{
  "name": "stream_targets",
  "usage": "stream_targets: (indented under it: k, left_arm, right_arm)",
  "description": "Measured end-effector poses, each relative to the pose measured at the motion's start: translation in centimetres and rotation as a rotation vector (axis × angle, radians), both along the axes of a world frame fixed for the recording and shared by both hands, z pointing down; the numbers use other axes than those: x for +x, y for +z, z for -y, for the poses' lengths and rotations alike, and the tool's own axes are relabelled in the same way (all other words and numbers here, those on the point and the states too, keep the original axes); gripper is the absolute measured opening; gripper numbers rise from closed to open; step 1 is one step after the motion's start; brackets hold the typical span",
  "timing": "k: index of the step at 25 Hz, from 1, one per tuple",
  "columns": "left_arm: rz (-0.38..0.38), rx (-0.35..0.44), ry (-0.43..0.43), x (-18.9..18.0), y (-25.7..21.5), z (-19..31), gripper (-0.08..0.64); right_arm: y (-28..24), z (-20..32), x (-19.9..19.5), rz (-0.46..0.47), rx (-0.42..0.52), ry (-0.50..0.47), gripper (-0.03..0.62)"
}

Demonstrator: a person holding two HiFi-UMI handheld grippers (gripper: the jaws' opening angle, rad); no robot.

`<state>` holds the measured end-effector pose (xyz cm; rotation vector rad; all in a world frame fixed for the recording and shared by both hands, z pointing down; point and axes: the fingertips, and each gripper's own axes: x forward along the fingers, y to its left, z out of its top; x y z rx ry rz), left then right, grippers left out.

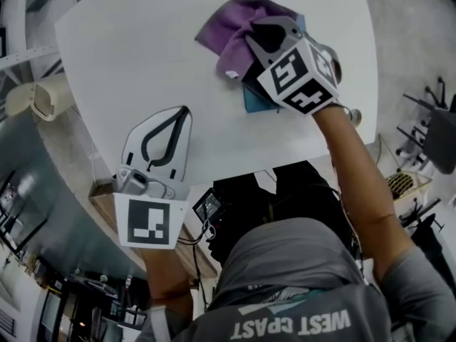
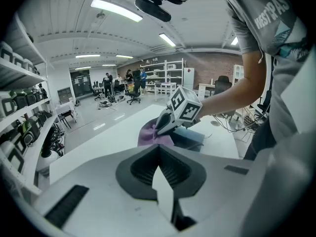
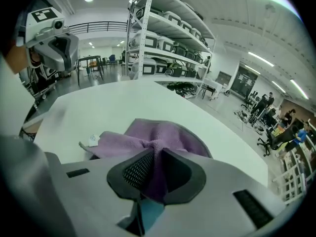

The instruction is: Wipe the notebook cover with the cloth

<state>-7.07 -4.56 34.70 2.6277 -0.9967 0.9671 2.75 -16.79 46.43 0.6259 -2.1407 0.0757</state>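
Nearest us, the left gripper [image 1: 184, 114] hangs closed and empty over the table [image 1: 128, 48]. Farther off lies the notebook [image 1: 254, 101], probably stiff, light and apt to slide. On it the right gripper [image 1: 249, 38] pinches the cloth [image 1: 226, 26], soft and limp, by a bunched fold.

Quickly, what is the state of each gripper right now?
Left gripper: closed, with nothing between its jaws.
Right gripper: closed on the purple cloth.

table [image 1: 135, 55]: white | shelving [image 3: 168, 48]: metal, stocked | strip lights [image 2: 116, 10]: overhead, lit | far wall [image 2: 215, 65]: possibly brick
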Motion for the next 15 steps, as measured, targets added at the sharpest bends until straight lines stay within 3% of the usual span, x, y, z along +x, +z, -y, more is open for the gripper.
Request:
stream_targets:
  k: [10, 15]
  left_arm:
    - [0.004, 0.015, 0.056, 2.5, -0.9, 0.2, 0.002]
    - [0.003, 0.023, 0.089, 4.0, -1.1, 0.4, 0.002]
  right_arm:
    - [0.4, 0.2, 11.1, -0.033, -0.001, 0.239, 0.077]
    - [0.4, -0.7, 11.6, -0.033, -0.003, 0.239, 0.077]
